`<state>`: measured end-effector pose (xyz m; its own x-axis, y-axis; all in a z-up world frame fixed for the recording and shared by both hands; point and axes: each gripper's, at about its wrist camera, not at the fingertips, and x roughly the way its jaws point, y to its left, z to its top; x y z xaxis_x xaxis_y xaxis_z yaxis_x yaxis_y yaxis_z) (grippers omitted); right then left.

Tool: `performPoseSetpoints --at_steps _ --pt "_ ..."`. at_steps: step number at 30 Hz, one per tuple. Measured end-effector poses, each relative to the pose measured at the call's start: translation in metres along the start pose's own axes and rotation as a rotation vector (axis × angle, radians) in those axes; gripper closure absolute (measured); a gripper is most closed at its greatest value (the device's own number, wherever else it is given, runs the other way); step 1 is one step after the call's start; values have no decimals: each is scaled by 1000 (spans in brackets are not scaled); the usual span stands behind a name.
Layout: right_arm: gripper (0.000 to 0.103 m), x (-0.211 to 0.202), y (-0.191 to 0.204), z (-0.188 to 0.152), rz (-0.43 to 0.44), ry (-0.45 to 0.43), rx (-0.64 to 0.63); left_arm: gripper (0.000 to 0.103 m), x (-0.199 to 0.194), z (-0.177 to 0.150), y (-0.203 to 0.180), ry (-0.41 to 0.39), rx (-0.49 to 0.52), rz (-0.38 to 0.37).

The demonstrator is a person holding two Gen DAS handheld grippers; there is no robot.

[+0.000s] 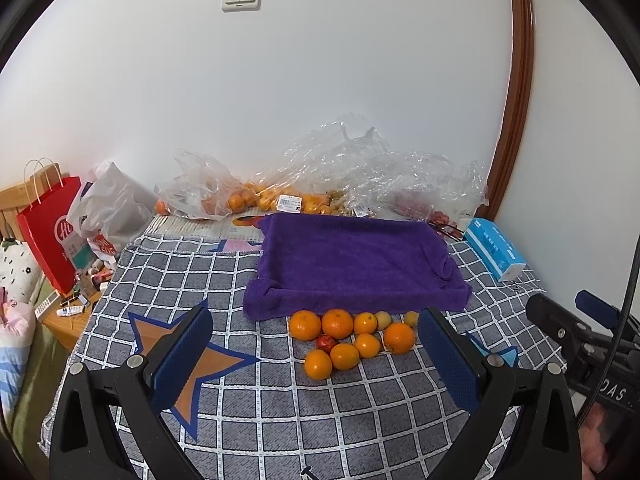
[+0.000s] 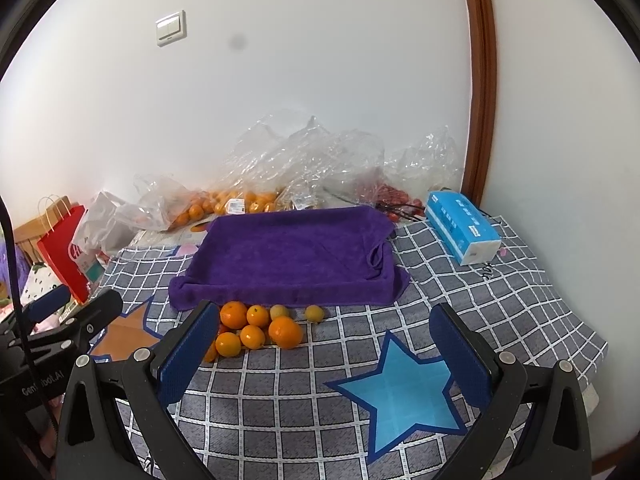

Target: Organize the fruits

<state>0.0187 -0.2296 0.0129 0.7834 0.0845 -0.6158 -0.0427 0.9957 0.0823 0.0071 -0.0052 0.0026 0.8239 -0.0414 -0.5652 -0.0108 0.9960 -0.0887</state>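
while we hold the left gripper (image 1: 316,364) and right gripper (image 2: 324,354) with jaws wide and empty, the fruits (image 1: 348,338) sit clustered on the checked cloth (image 1: 280,420), just before the purple towel tray (image 1: 352,260).

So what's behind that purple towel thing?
Behind the purple towel, against the wall, lie crumpled clear plastic bags holding small oranges and something red. What the towel covers cannot be seen.

A cluster of fruits (image 1: 347,338) lies on the tabletop (image 1: 280,420) just near of the towel-covered tray (image 1: 352,260); plastic bags (image 1: 320,176) sit far behind, tissue pack (image 1: 494,248) right.
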Motion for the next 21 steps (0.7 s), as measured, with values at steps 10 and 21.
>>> performPoseSetpoints --at_steps 10,21 --pt "0 12 4 6 32 15 22 0 8 -1 9 -9 -13 -1" --pt "0 54 4 -4 -56 69 9 0 50 -12 28 39 -39 12"
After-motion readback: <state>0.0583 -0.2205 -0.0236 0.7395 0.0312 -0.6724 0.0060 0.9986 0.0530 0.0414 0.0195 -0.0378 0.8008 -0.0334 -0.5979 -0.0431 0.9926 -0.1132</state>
